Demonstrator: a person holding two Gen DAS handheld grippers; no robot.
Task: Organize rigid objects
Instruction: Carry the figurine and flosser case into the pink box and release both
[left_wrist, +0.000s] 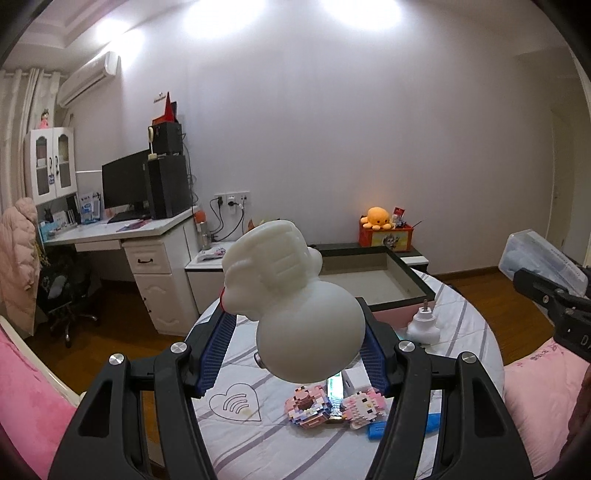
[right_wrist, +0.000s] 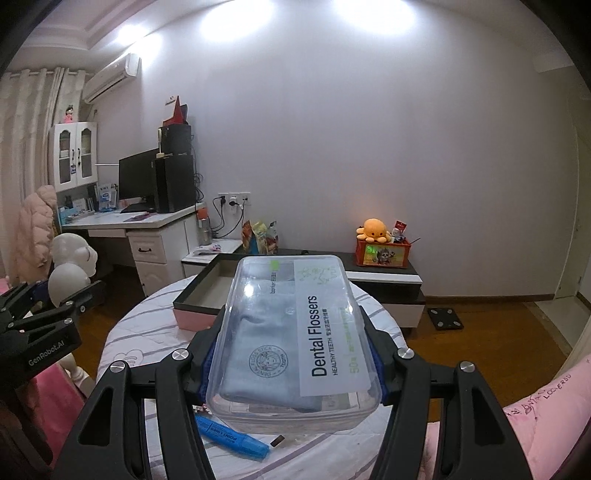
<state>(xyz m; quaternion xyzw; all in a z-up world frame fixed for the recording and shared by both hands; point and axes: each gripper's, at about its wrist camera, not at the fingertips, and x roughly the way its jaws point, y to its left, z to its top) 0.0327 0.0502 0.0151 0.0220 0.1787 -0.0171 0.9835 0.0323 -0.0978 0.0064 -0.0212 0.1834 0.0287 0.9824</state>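
Note:
My left gripper (left_wrist: 295, 345) is shut on a white plastic figurine (left_wrist: 291, 295), held up above the round table (left_wrist: 243, 435); its round body sits between the blue pads. My right gripper (right_wrist: 291, 356) is shut on a clear dental flosser box (right_wrist: 295, 336), lifted over the table (right_wrist: 125, 332). Beyond both stands an open dark tray with a pink base (left_wrist: 391, 280) (right_wrist: 199, 295). The right gripper with its box shows at the left wrist view's right edge (left_wrist: 546, 266). The left gripper and figurine (right_wrist: 72, 266) show at the right wrist view's left edge.
On the striped tablecloth lie two pink block figures (left_wrist: 332, 404), a blue highlighter (right_wrist: 231, 435) (left_wrist: 402, 428), a small white box (left_wrist: 354, 380) and a white plug-like piece (left_wrist: 424, 325). Pink bedding (left_wrist: 29, 402) flanks the table. A desk and low cabinet stand behind.

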